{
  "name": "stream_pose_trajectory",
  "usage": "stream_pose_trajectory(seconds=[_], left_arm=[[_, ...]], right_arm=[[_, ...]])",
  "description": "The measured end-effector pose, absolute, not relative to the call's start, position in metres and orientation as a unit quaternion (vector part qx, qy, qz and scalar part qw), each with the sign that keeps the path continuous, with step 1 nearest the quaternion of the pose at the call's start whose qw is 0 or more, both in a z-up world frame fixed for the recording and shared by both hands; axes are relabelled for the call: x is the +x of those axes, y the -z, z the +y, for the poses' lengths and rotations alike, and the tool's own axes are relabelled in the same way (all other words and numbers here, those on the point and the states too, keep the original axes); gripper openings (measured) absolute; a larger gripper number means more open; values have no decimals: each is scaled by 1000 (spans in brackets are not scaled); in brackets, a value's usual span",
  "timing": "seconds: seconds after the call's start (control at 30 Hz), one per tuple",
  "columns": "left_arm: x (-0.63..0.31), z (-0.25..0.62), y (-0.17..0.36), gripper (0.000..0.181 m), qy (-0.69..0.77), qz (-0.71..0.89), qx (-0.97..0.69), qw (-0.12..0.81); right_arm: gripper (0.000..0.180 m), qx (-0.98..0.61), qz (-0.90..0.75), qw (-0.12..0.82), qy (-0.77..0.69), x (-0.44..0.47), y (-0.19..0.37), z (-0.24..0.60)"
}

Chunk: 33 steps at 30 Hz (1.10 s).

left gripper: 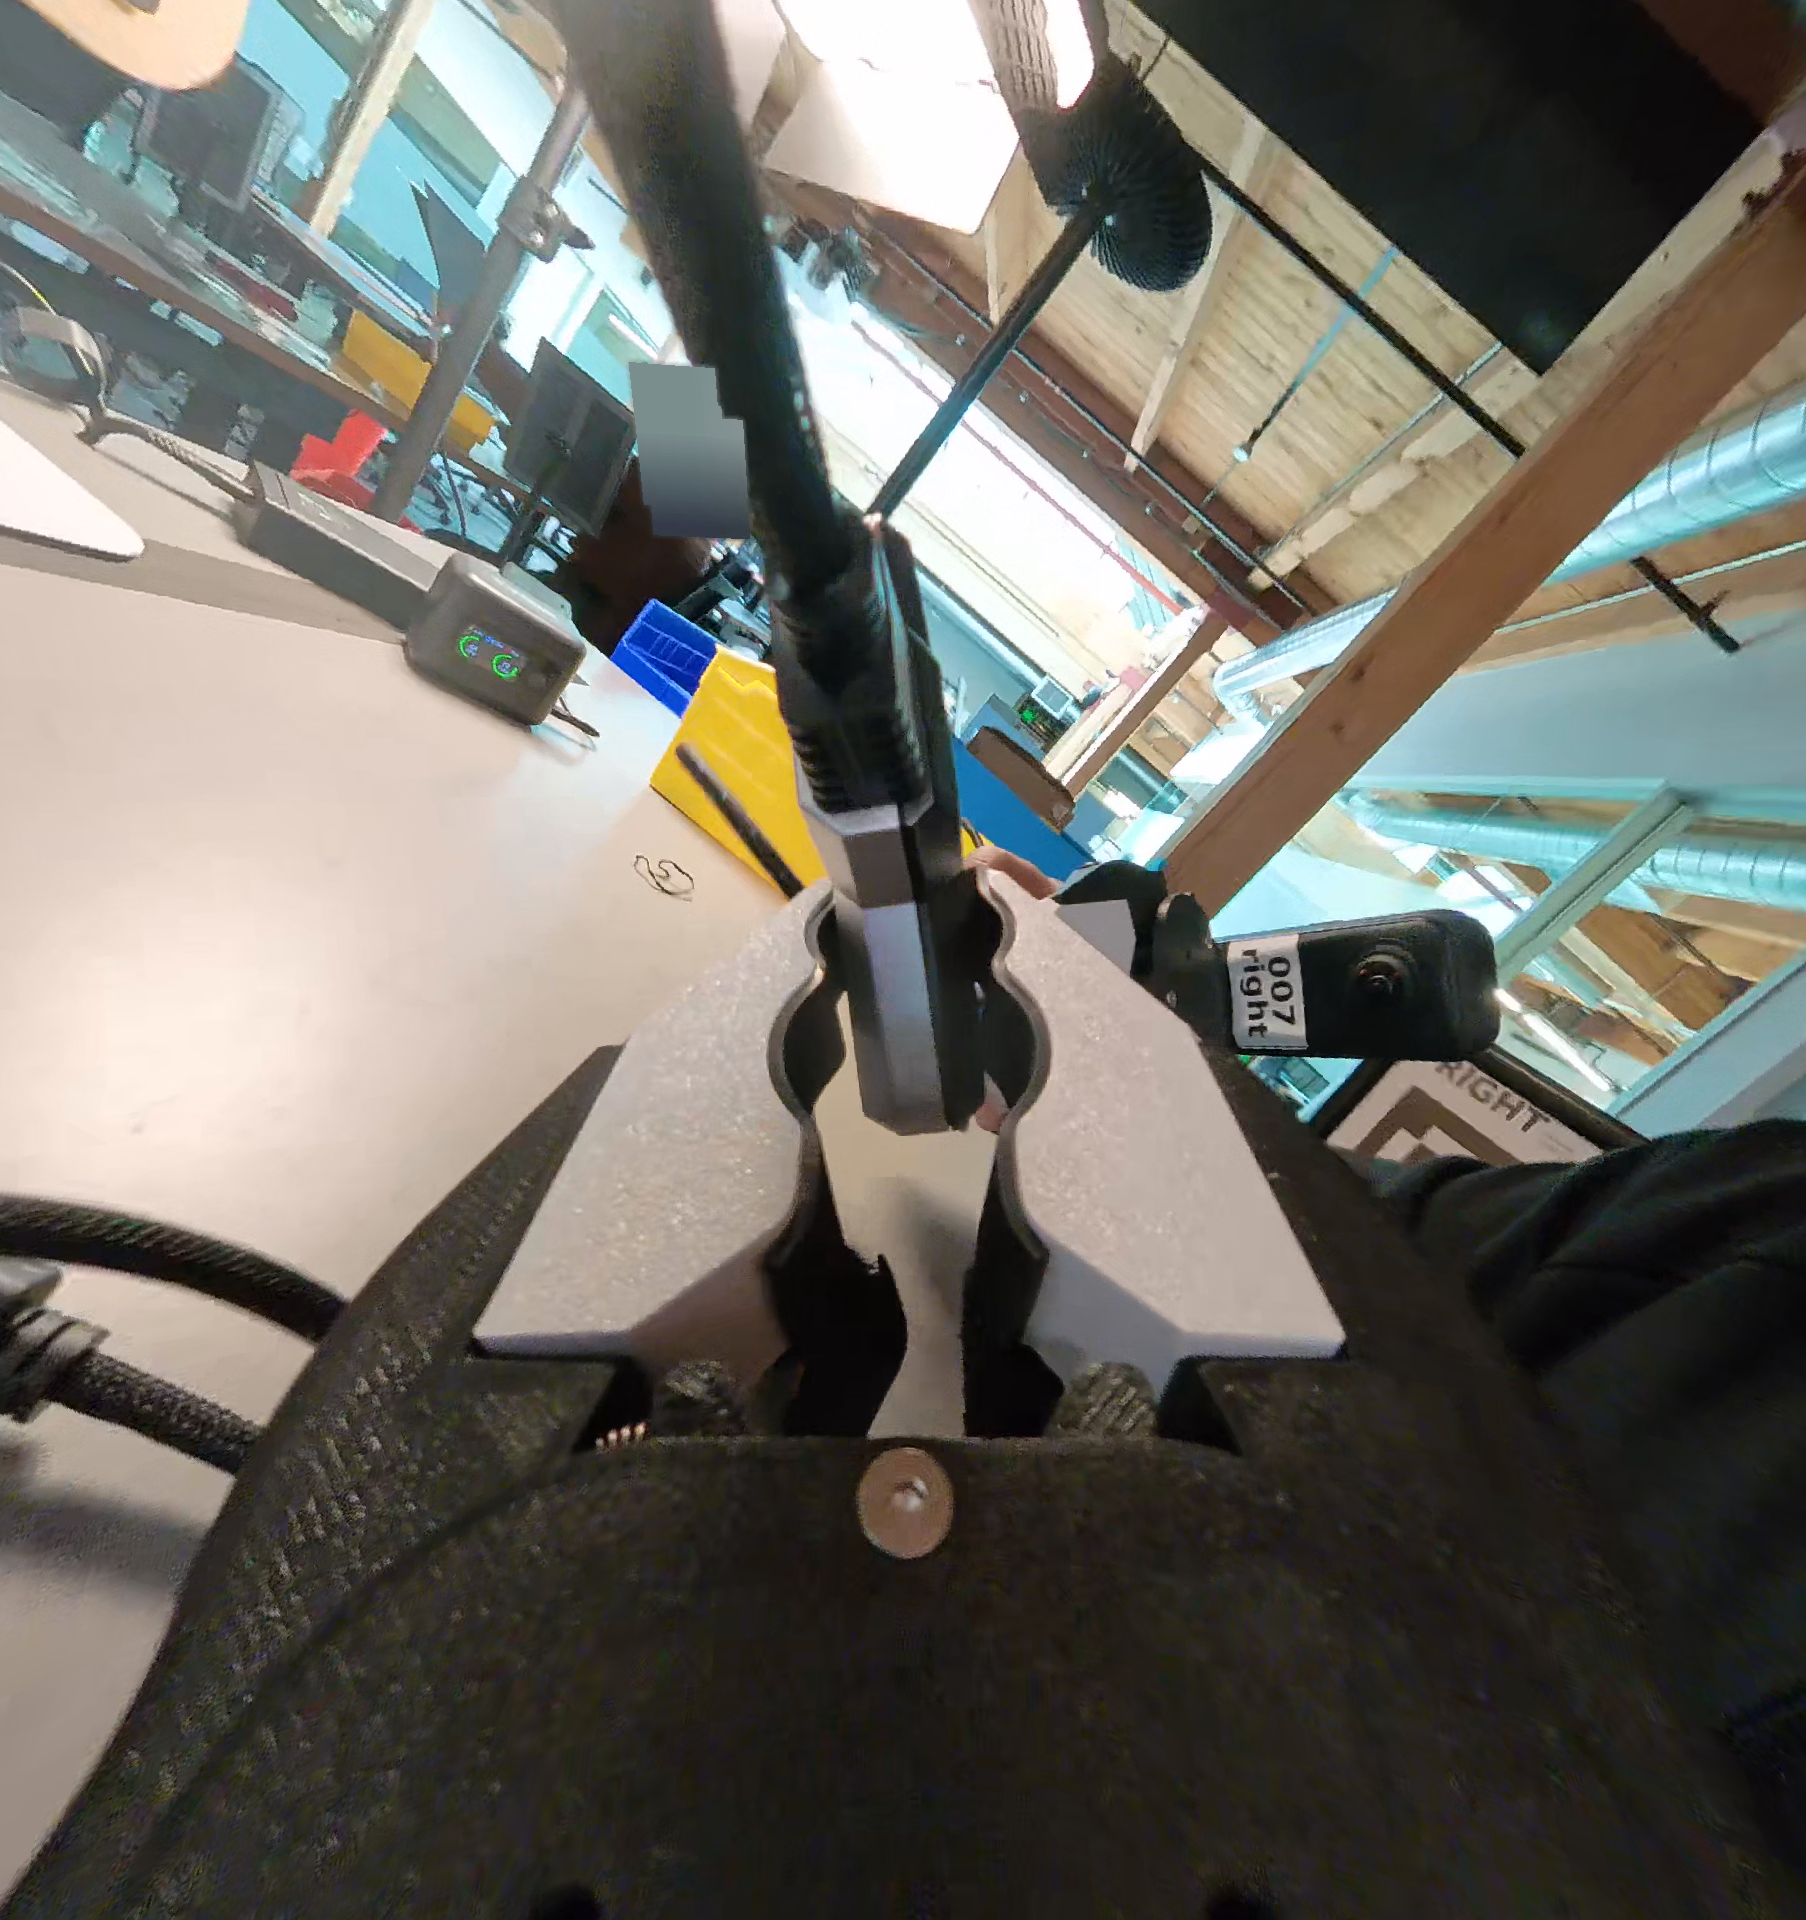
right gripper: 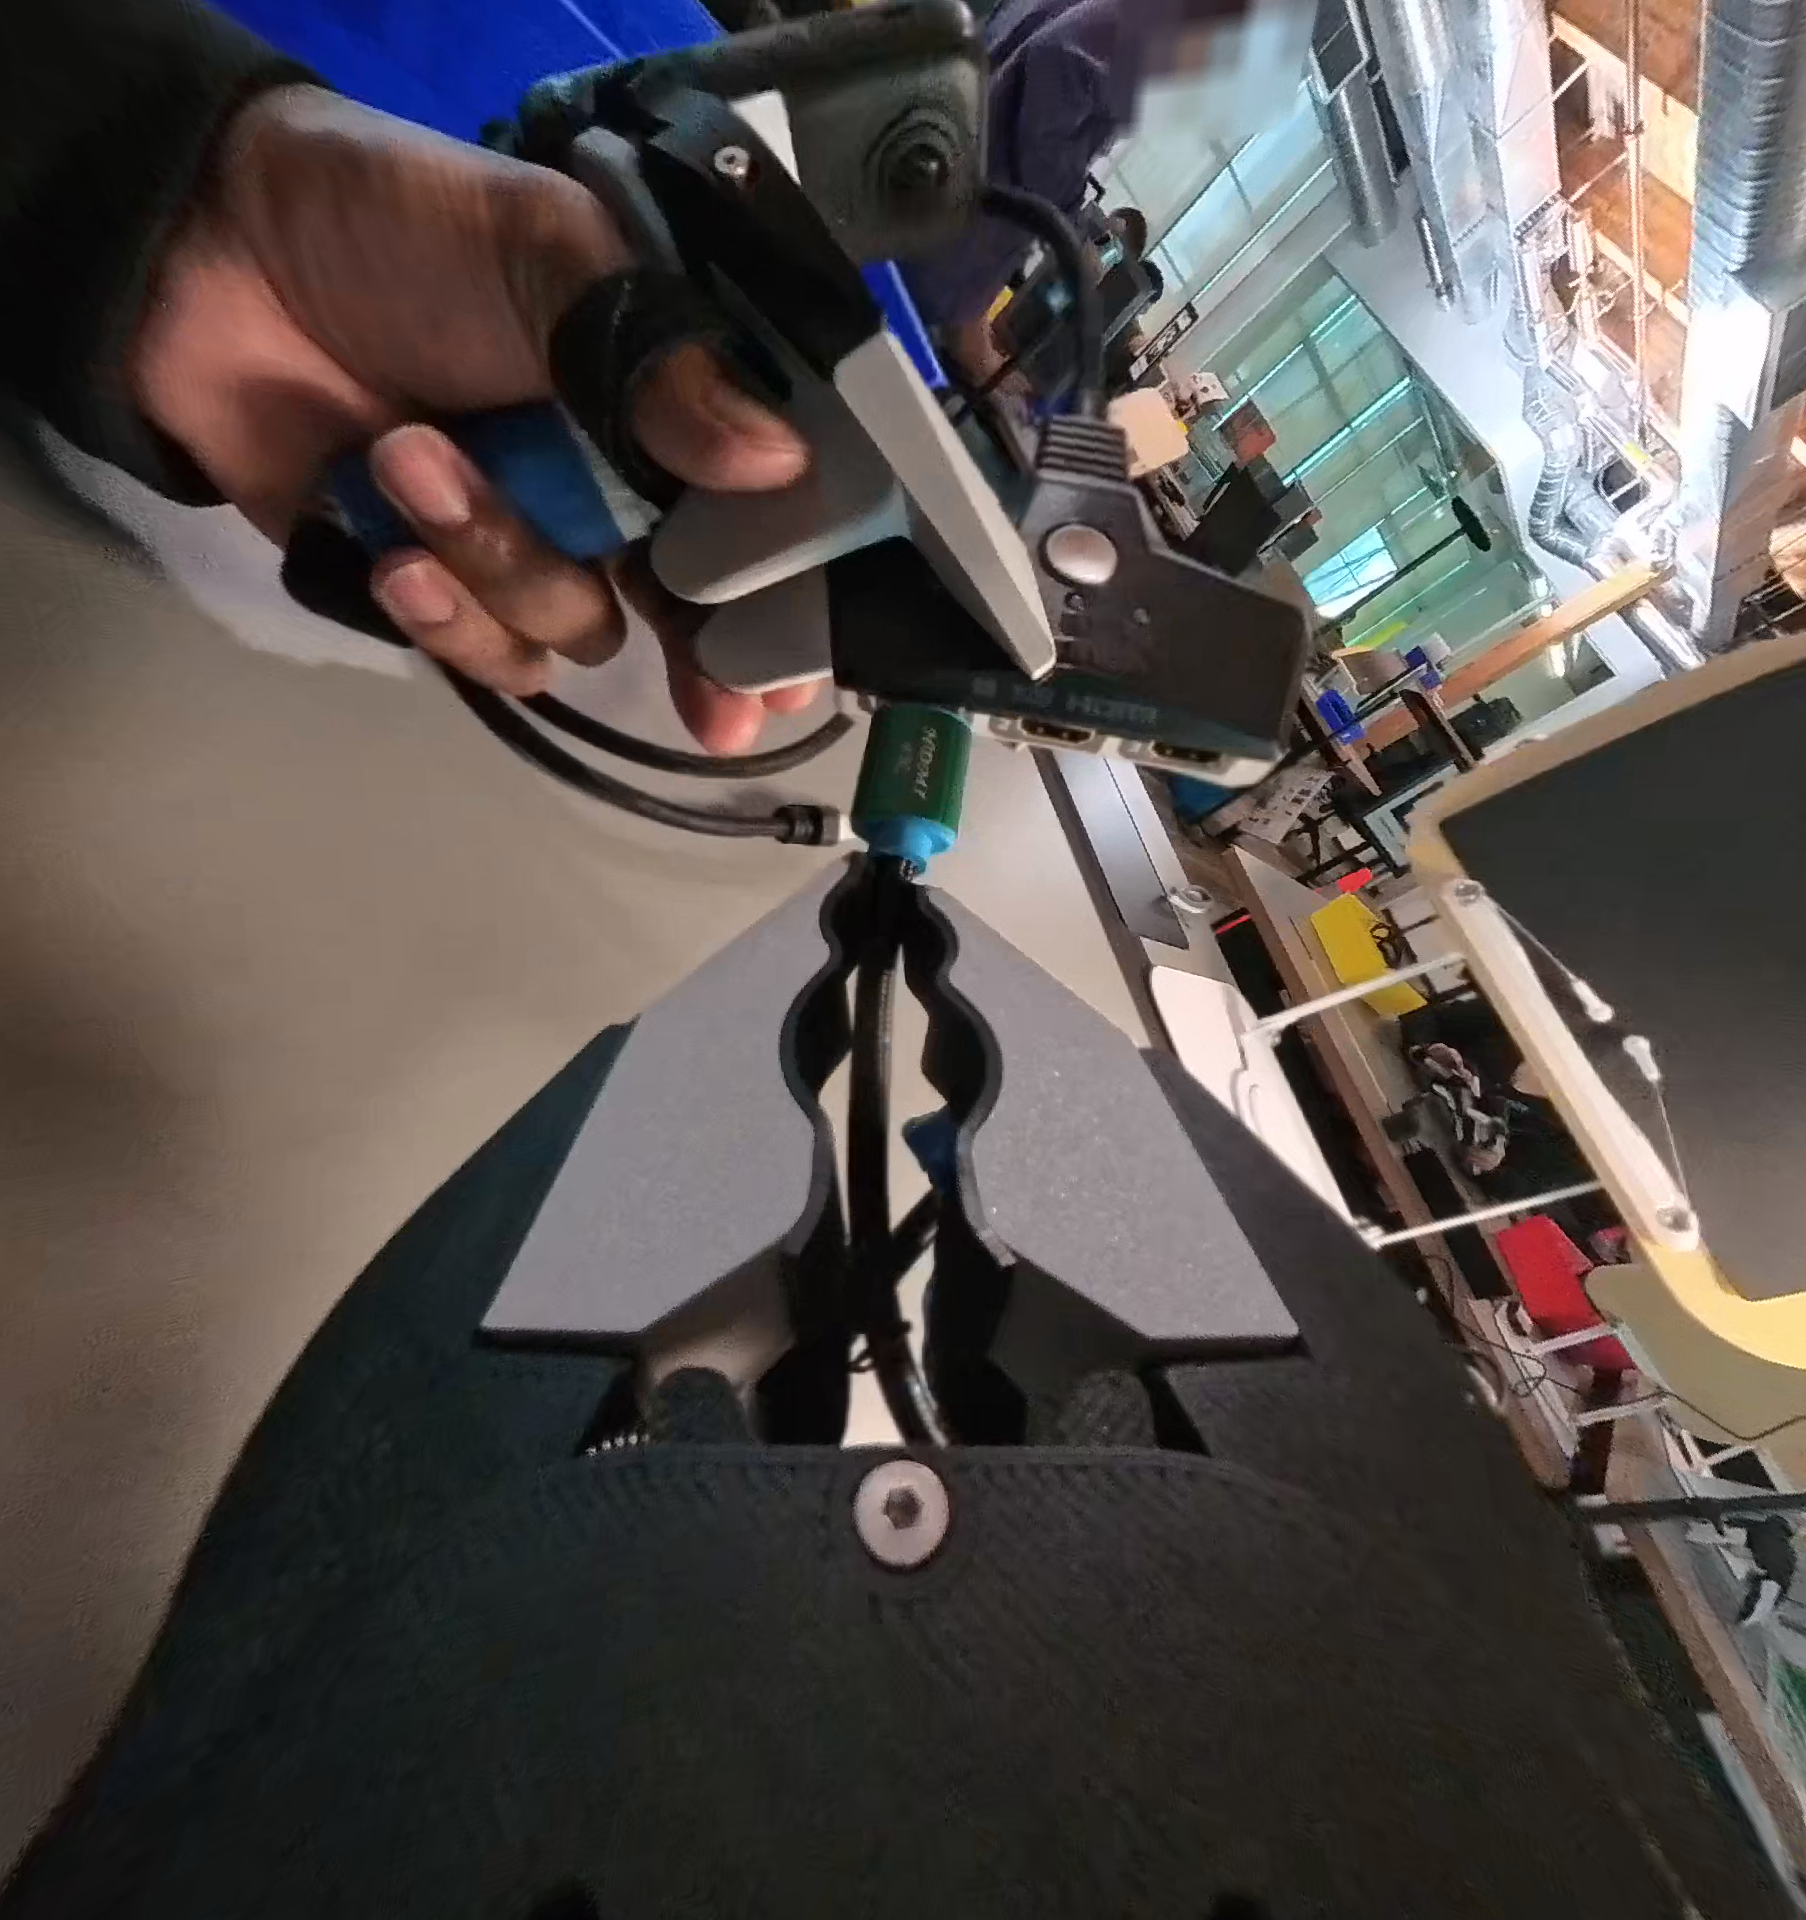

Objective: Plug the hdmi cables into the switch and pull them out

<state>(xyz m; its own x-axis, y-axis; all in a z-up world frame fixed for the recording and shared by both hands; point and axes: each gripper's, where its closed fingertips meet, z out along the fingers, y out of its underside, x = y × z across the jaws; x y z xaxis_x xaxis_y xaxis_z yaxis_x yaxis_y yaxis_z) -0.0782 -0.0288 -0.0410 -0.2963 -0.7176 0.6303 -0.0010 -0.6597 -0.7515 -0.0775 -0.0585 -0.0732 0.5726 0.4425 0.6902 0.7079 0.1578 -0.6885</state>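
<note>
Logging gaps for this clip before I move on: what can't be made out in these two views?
- Left wrist view: the switch shows edge-on between the left tongs; its ports are hidden.
- Right wrist view: whether the green plug is fully seated is hidden by the switch body.
- Right wrist view: the cable in the right tongs runs out of sight behind them.

Green plug's (right gripper: pixel 909 769) tip hidden inside switch (right gripper: pixel 1169 623).

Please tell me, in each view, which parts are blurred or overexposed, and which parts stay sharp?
Left wrist view: the ceiling lamp is blown out white, the braided cable at lower left is motion-blurred, the switch in the left tongs stays sharp. Right wrist view: the hand and table are smeared, the green plug is fairly sharp.
</note>
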Motion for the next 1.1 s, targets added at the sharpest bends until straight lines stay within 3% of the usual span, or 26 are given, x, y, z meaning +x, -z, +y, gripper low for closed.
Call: stream_pose_trajectory(seconds=[1.1], left_arm=[[-75,-50,53,21,722,391,-536,193]], right_arm=[[7,-636,-501,581,82,-66,82,-79]])
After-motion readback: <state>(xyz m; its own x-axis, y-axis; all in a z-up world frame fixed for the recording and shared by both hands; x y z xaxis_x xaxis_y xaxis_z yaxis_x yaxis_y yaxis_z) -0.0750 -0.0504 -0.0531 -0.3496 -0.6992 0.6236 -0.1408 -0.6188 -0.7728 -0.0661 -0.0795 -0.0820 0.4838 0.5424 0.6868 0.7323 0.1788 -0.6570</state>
